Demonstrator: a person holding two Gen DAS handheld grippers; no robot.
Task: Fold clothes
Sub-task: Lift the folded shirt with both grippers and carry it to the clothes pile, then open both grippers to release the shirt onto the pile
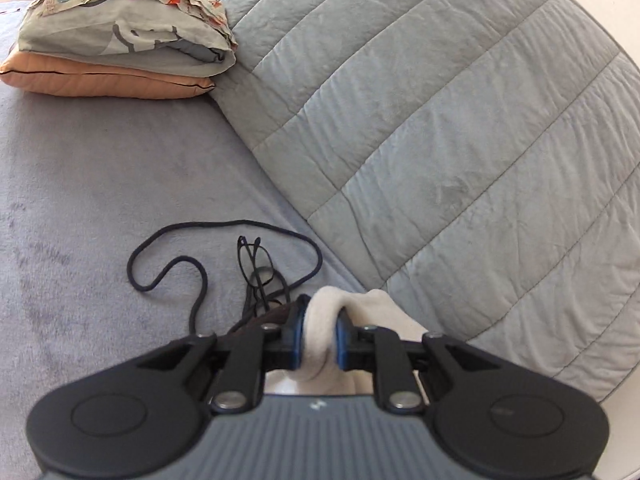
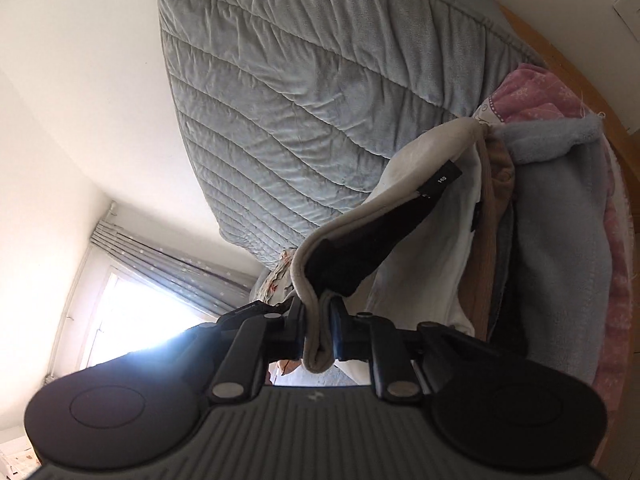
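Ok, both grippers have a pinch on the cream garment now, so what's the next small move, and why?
Probably draw the two grippers apart to stretch it flat. The left gripper and right gripper each clamp only a bunched fold of the cream garment, and the glasses and cord lie just ahead on the bed.
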